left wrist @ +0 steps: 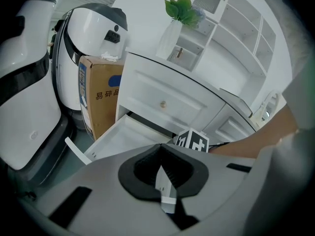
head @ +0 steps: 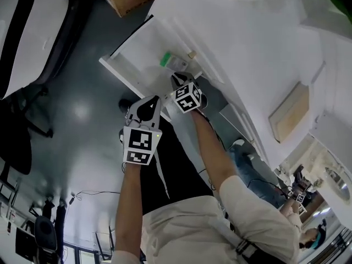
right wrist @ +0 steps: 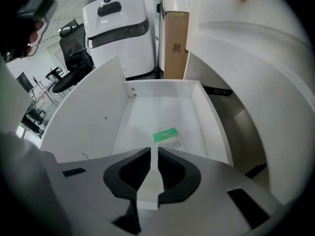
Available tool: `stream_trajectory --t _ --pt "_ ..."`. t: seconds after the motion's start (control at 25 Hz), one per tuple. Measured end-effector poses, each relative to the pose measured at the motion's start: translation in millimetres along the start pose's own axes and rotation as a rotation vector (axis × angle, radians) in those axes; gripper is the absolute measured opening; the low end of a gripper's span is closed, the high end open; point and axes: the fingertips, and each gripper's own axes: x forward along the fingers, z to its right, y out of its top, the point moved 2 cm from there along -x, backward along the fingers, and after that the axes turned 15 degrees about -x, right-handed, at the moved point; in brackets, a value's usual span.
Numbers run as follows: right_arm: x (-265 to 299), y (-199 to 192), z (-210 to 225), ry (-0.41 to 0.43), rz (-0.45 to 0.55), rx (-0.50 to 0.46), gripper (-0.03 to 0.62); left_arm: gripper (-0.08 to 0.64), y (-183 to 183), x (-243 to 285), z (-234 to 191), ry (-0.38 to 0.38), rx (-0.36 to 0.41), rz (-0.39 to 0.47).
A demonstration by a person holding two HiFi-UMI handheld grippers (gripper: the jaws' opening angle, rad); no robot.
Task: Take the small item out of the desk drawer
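The drawer (head: 135, 51) is pulled out, and the small item (right wrist: 166, 137) lies flat on its floor. It is thin, with a green band on top and white under it. It may be a little card or packet, but it is too small to say for sure.

The right gripper (right wrist: 152, 152) hangs over the drawer and points down into it. Its jaws have only a thin gap and nothing is in the gap. The item lies just past the tips of the jaws and a little to the right of the gap. It is about halfway between the two side walls of the drawer. The green band runs across the way the jaws point, with its right end tipped a bit away. In the head view the item (head: 169, 61) is at the end of the drawer near the desk, and the right gripper (head: 179, 80) is just beside it.

The left gripper (head: 149, 103) is outside the drawer, by its front edge, and farther from the item. Its jaws (left wrist: 161, 154) are closed and hold nothing.

So the right gripper is the near one. I think it must open wider, slide a little right, and go down so one jaw comes on each side of the item.
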Motion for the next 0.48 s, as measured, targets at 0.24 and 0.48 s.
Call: stream_trajectory --t 0.24,0.48 --pt "28.8 -11.6 8.7 0.001 -0.014 -0.05 0.223 0.015 -1.9 25.2 -8.1 -0.011 -0.041 0.019" --pt "52.7 -21.5 18.4 -0.027 -0.044 -0.133 0.29 0.015 -11.0 41.2 -19.2 -0.014 -0.059 0.015"
